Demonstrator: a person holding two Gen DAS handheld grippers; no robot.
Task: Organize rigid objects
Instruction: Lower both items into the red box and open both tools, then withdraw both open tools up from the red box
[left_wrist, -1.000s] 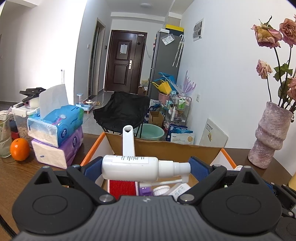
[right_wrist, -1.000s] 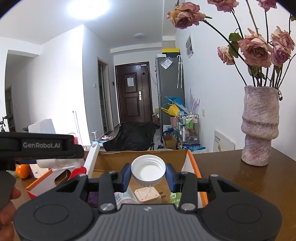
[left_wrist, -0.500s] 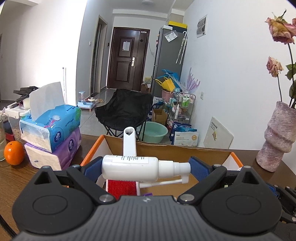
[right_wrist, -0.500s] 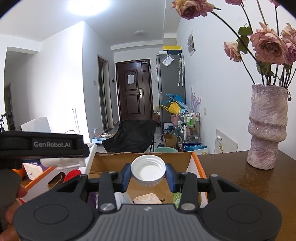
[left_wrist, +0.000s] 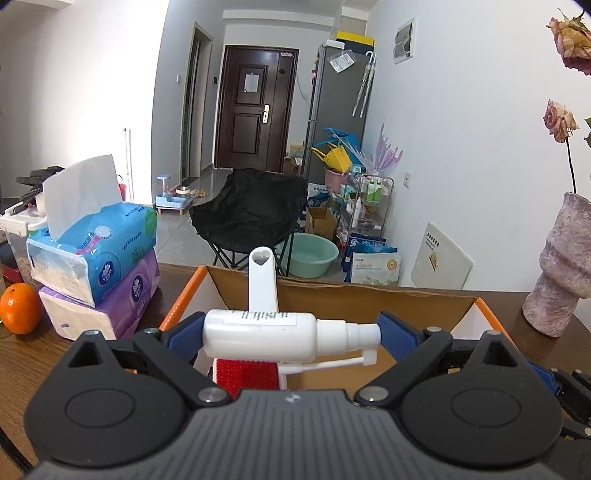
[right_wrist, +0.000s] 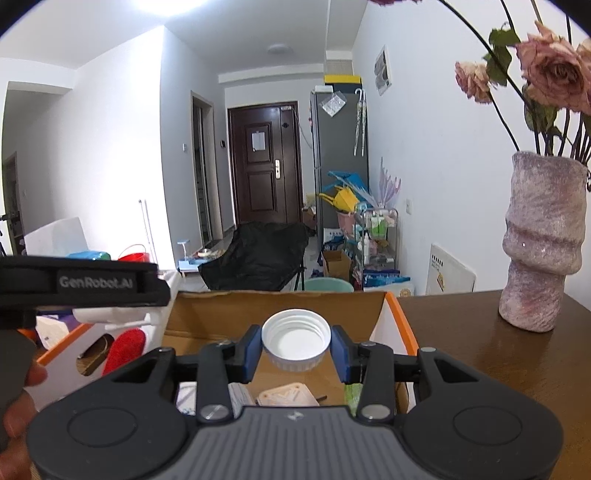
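My left gripper (left_wrist: 291, 338) is shut on a white spray bottle (left_wrist: 273, 334), held crosswise over the open cardboard box (left_wrist: 369, 295) with orange-edged flaps. Behind the bottle a white-handled brush (left_wrist: 263, 280) with a red pad stands in the box. My right gripper (right_wrist: 295, 349) is shut on a white screw cap (right_wrist: 295, 341), open side up, above the same box (right_wrist: 280, 308). Beneath the cap lie a tan square piece (right_wrist: 286, 395) and other small items. The left gripper (right_wrist: 85, 282) with its bottle shows at the left of the right wrist view.
Two stacked tissue packs (left_wrist: 96, 266) and an orange (left_wrist: 18, 308) sit on the wooden table (left_wrist: 22, 365) left of the box. A pink vase (right_wrist: 543, 240) with dried roses stands to the right. A hand (right_wrist: 18, 406) shows at the lower left.
Both grippers have edged forward over the box with their loads still held. The vase and the tissue packs have slid outward in the views.
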